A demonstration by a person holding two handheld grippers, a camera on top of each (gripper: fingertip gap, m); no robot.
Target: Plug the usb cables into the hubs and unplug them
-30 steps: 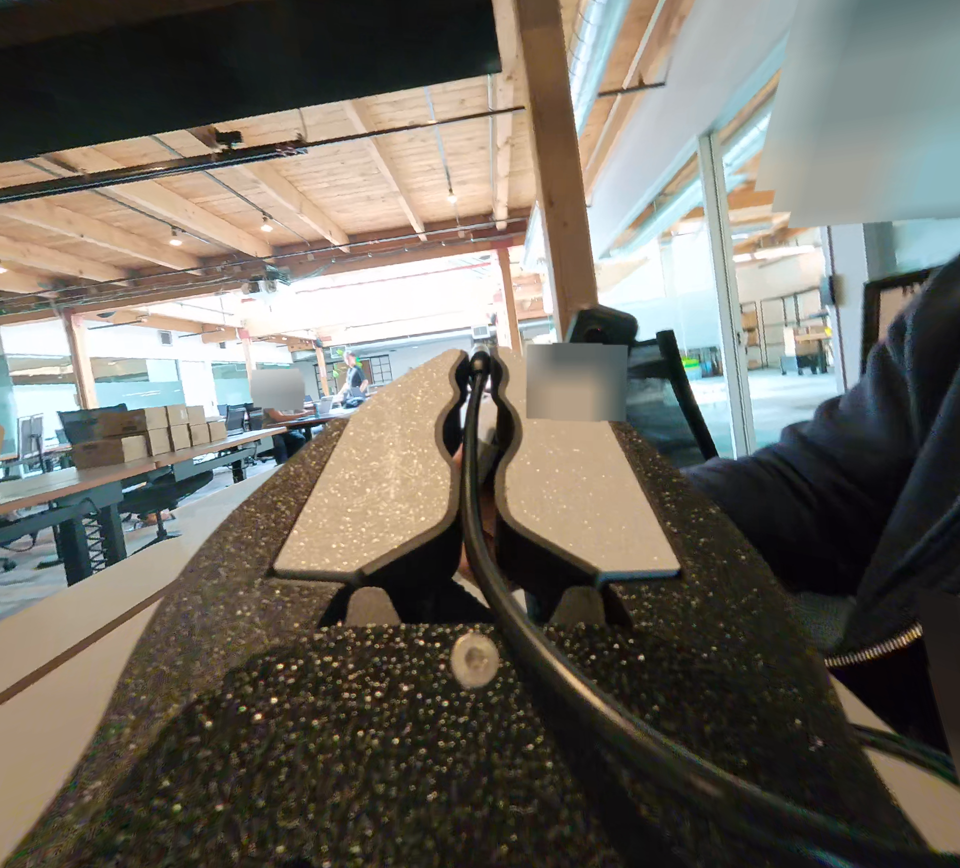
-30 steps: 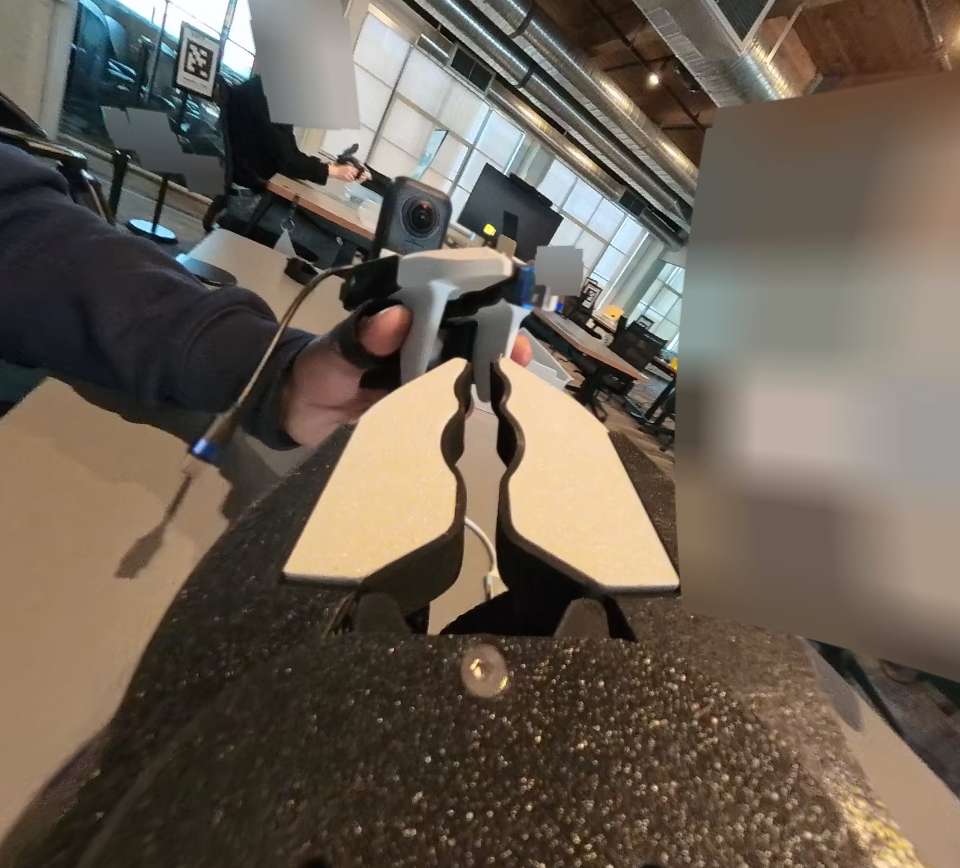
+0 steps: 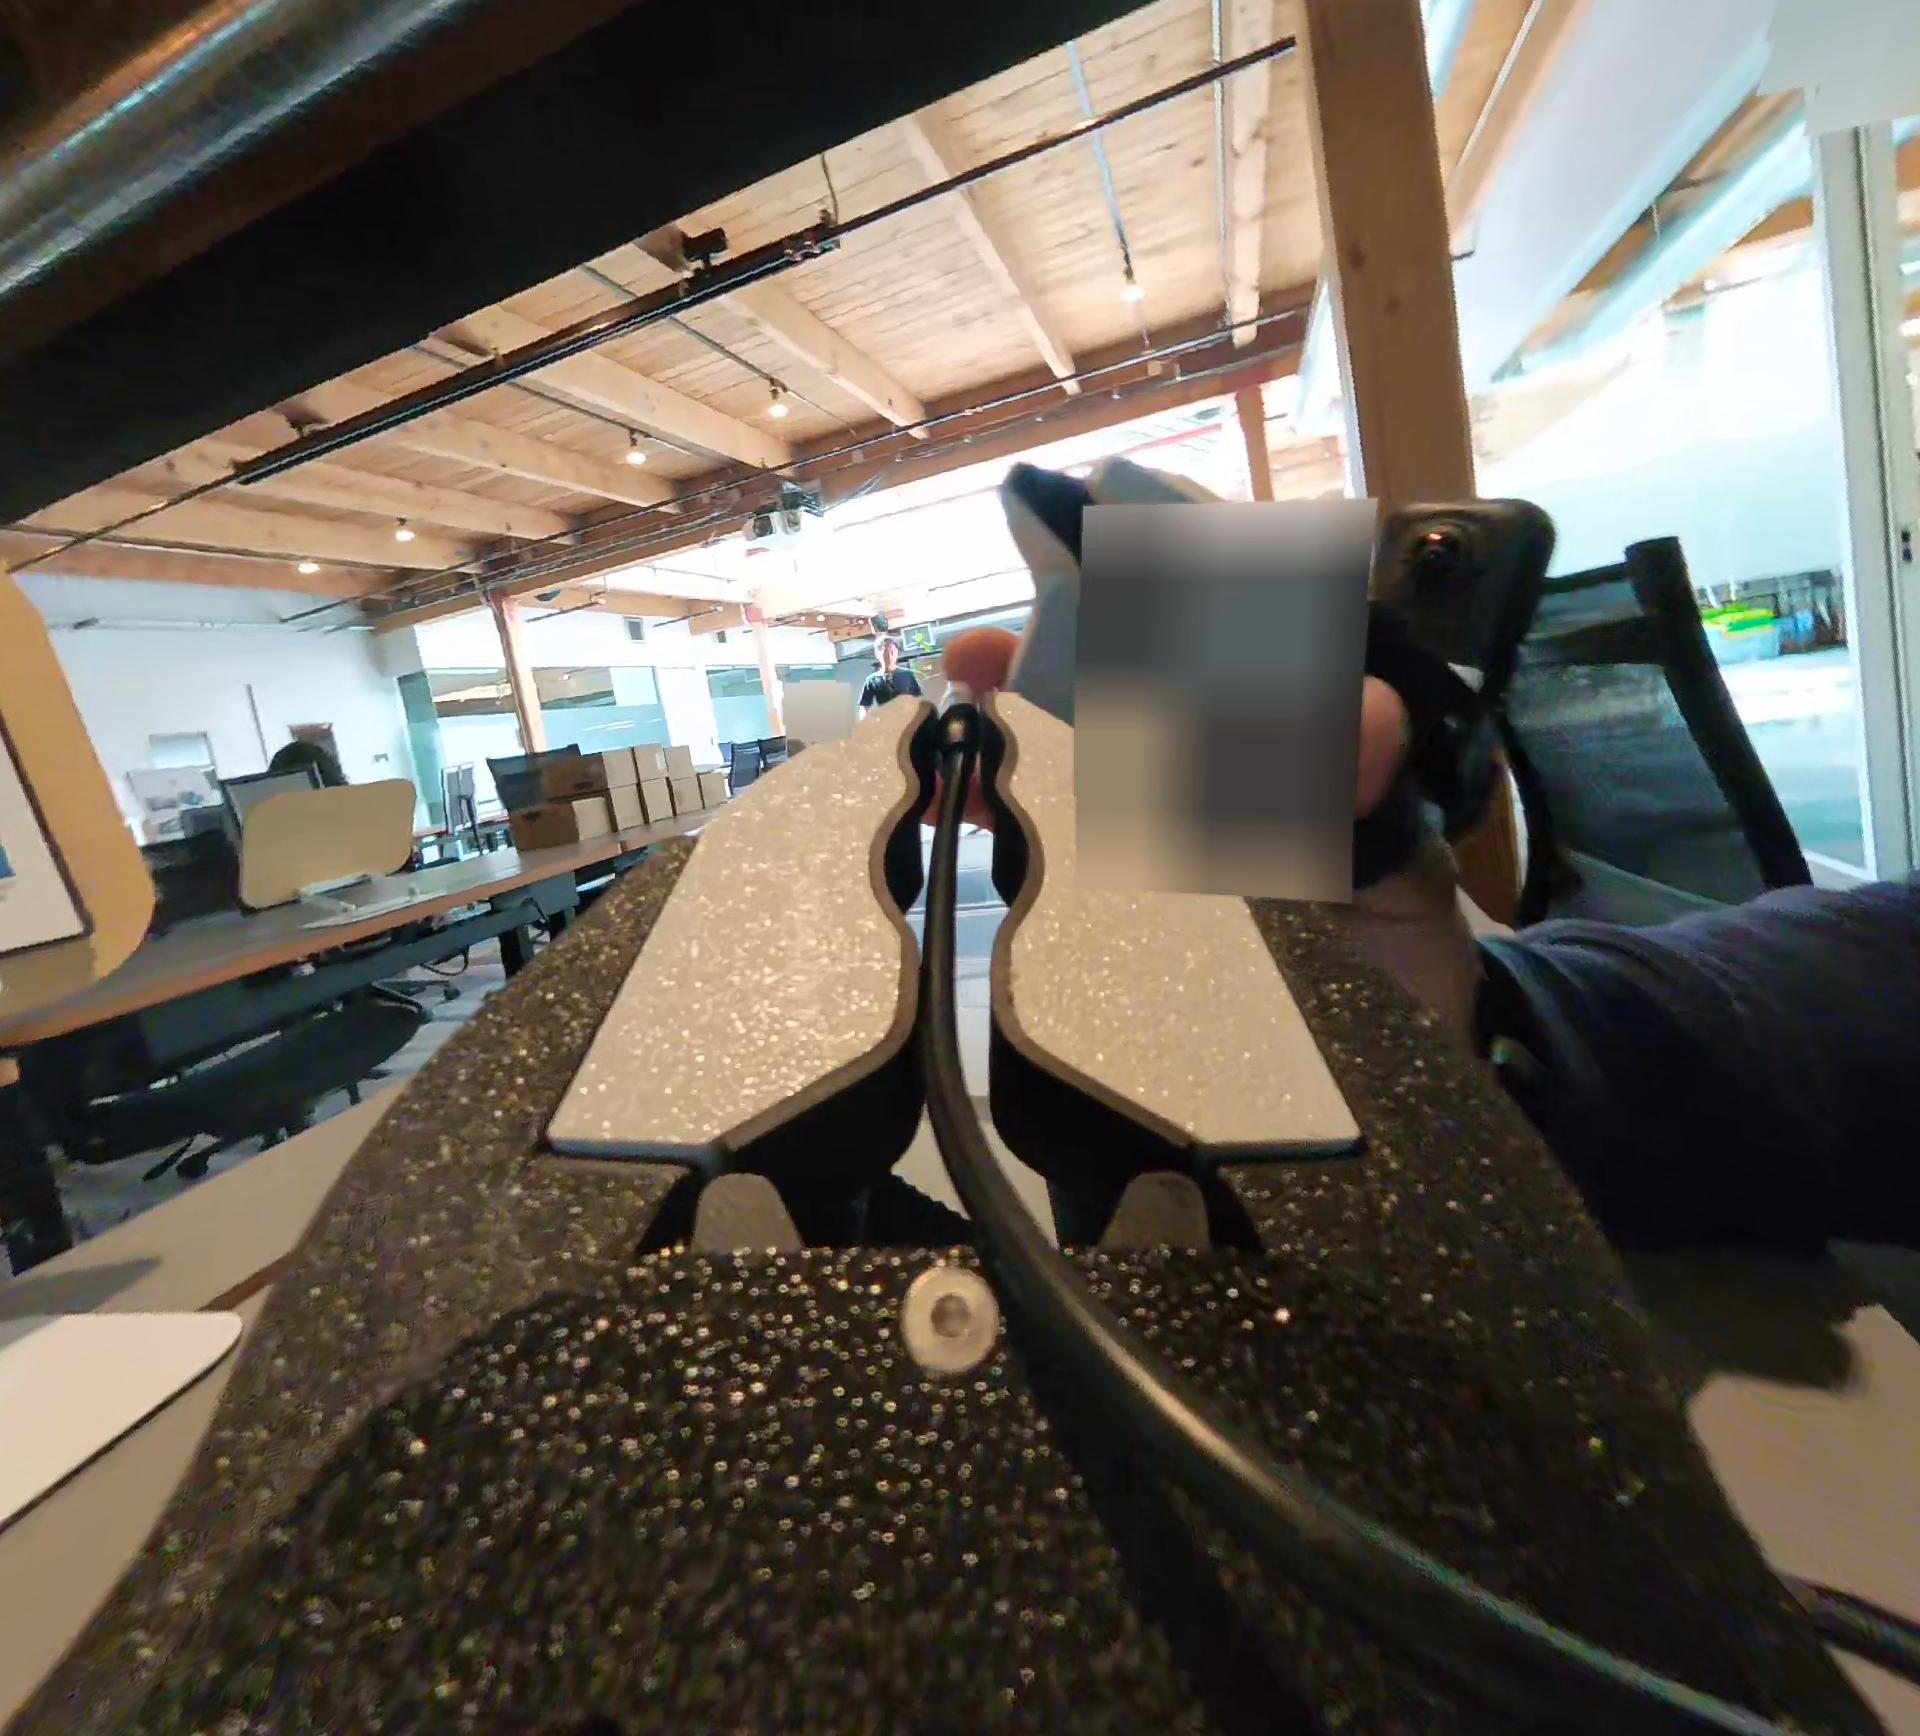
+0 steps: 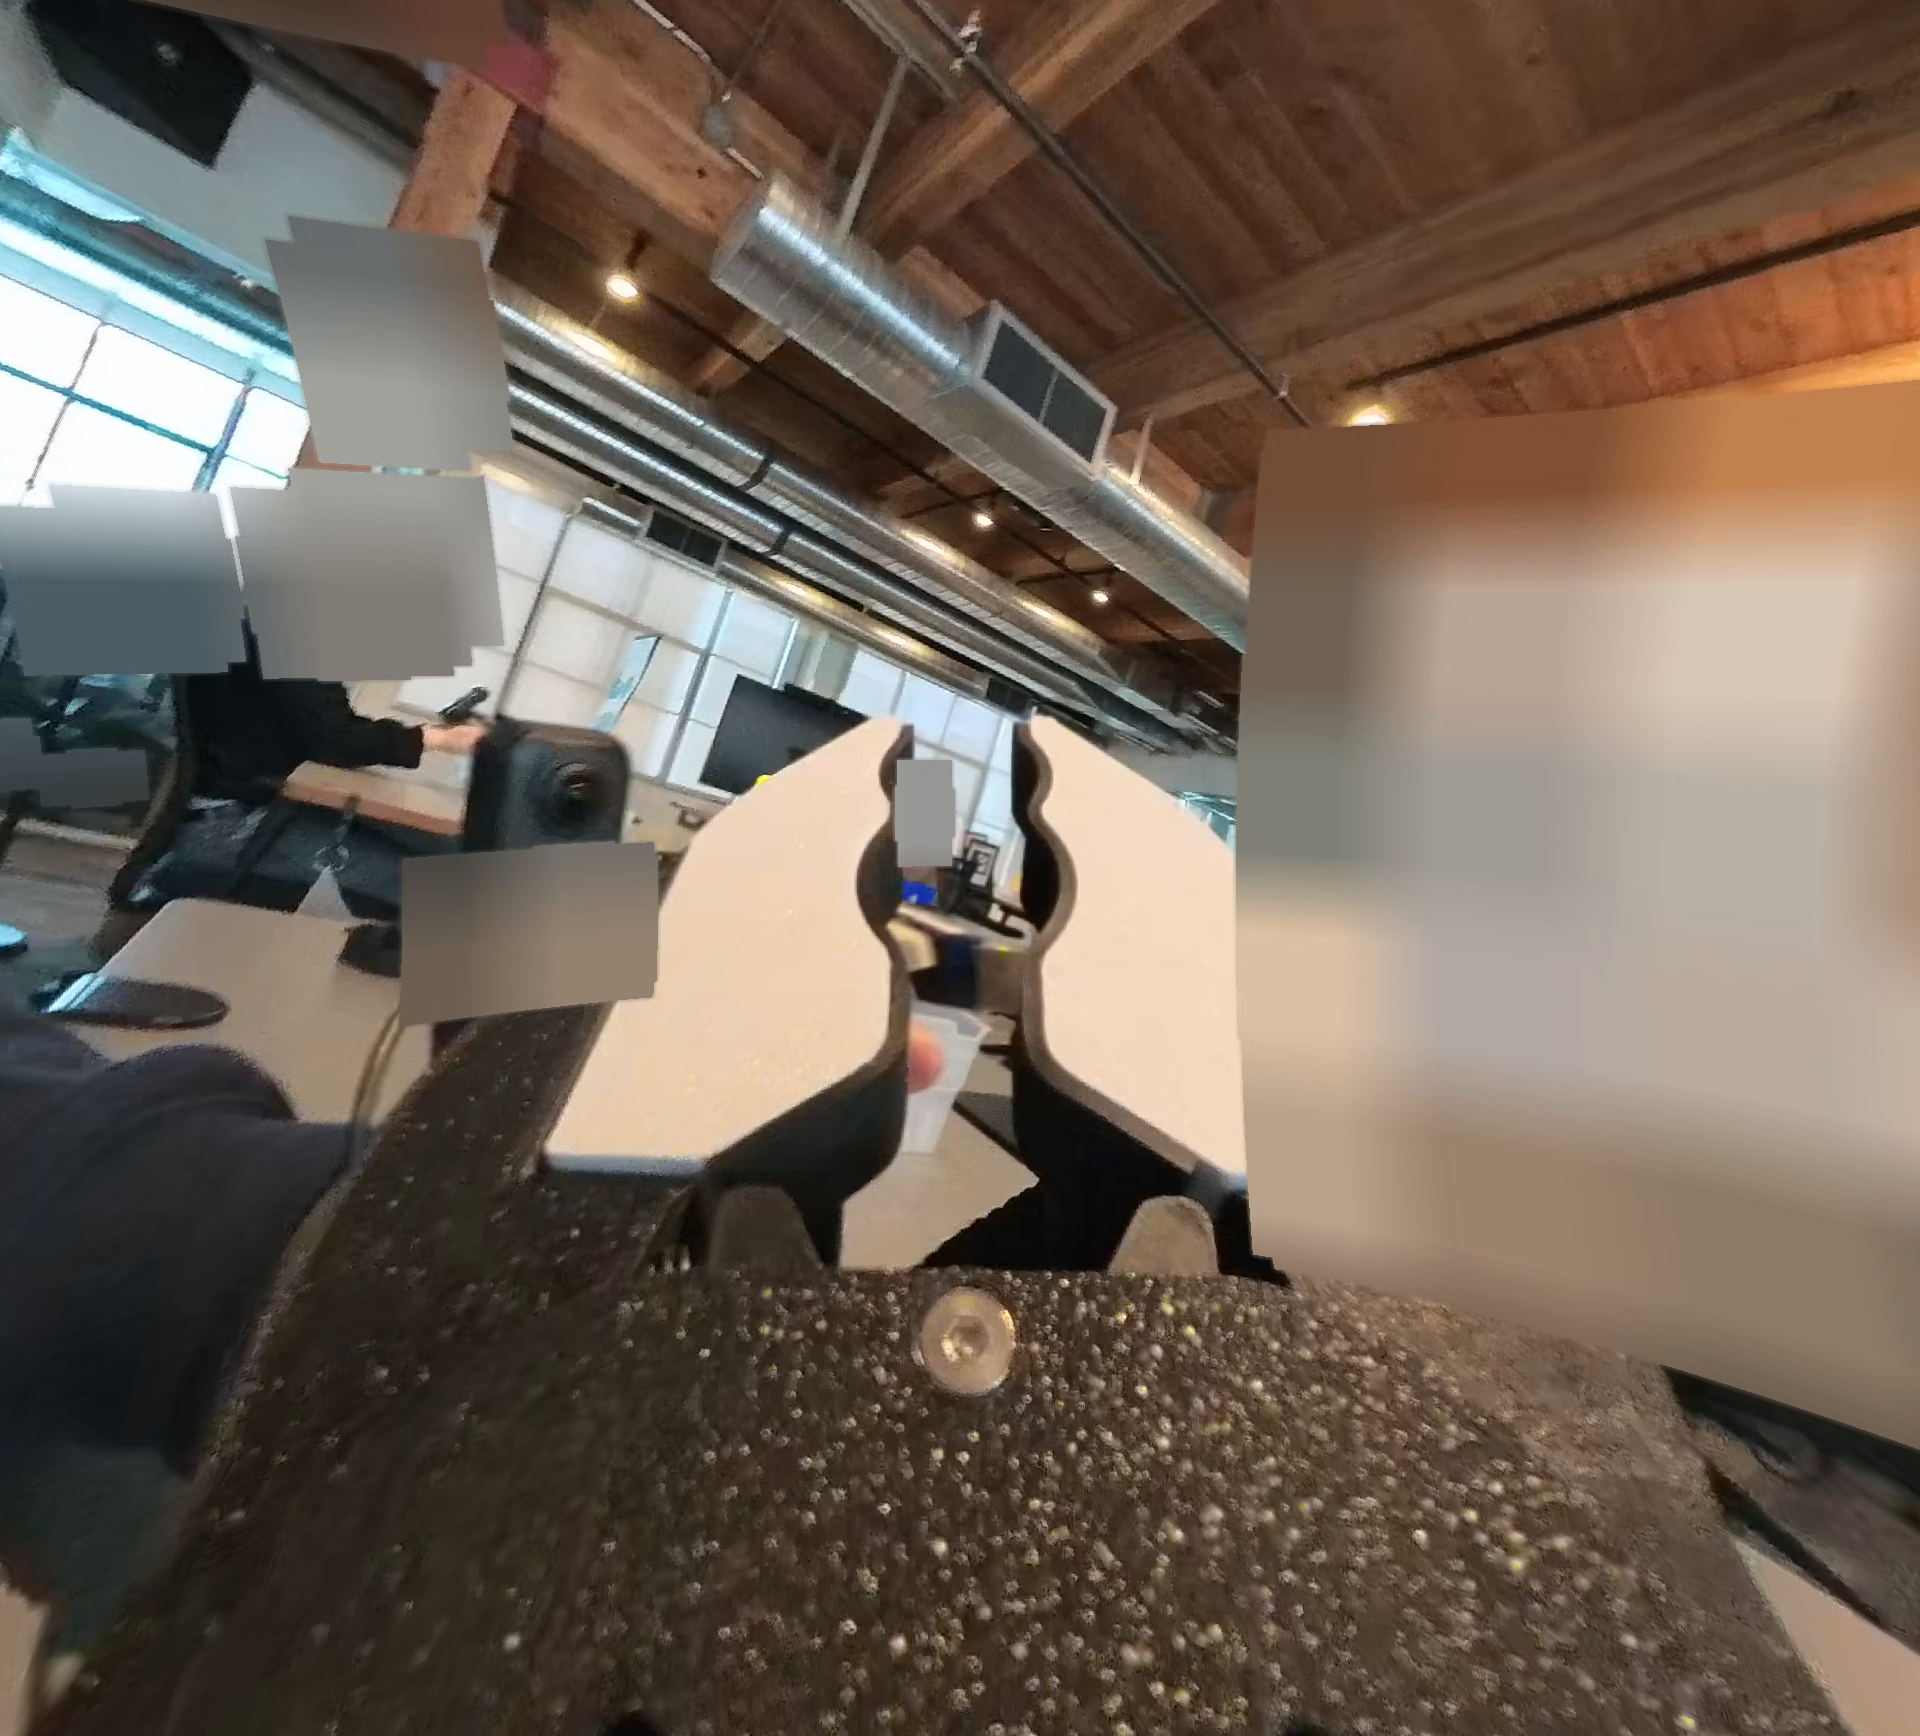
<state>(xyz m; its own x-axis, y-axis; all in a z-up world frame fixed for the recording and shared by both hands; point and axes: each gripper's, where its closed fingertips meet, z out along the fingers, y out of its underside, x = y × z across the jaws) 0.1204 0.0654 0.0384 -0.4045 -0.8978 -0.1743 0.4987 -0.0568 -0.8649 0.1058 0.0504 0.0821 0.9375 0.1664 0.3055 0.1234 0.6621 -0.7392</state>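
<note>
At the centre of the left wrist view, the left hand-held gripper (image 3: pixel 958 730) pinches a black USB cable (image 3: pixel 940 938) at its fingertips, the cord running back between the fingers and off to the lower right of the frame. The right hand-held gripper (image 4: pixel 961 741), centre of its own view, stands narrowly parted with nothing between its fingers. No hub shows in either view; a pale table (image 3: pixel 114 1374) lies at lower left.
</note>
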